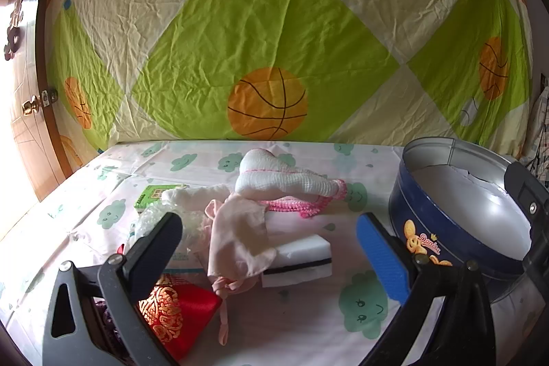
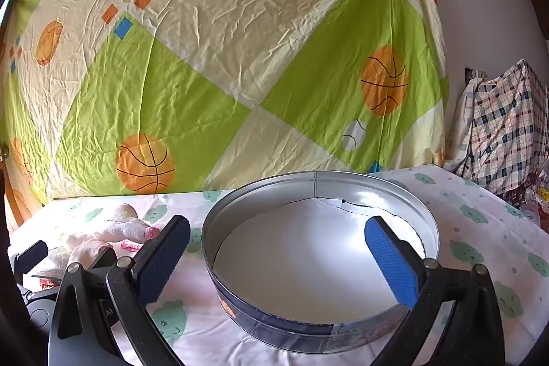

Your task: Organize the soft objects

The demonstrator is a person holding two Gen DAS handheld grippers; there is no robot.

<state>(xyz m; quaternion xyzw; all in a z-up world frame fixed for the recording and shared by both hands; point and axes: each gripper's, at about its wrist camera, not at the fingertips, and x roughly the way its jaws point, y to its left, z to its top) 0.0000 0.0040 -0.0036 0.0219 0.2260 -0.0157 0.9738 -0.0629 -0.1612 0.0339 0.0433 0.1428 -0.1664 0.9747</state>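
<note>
A pile of soft things lies on the cloud-print tablecloth: a white stuffed toy with pink trim, a pale pink cloth pouch, a white sponge with a dark layer, and a red and gold embroidered pouch. My left gripper hovers open just before this pile, nothing between its fingers. A round blue cookie tin, lined with white paper, stands to the right. My right gripper is open, its fingers straddling the tin's near rim. The toy also shows at left in the right wrist view.
A green box and crinkled clear plastic lie at the pile's left. A sports-print sheet hangs behind the table. A wooden door stands at far left; a plaid bundle at far right.
</note>
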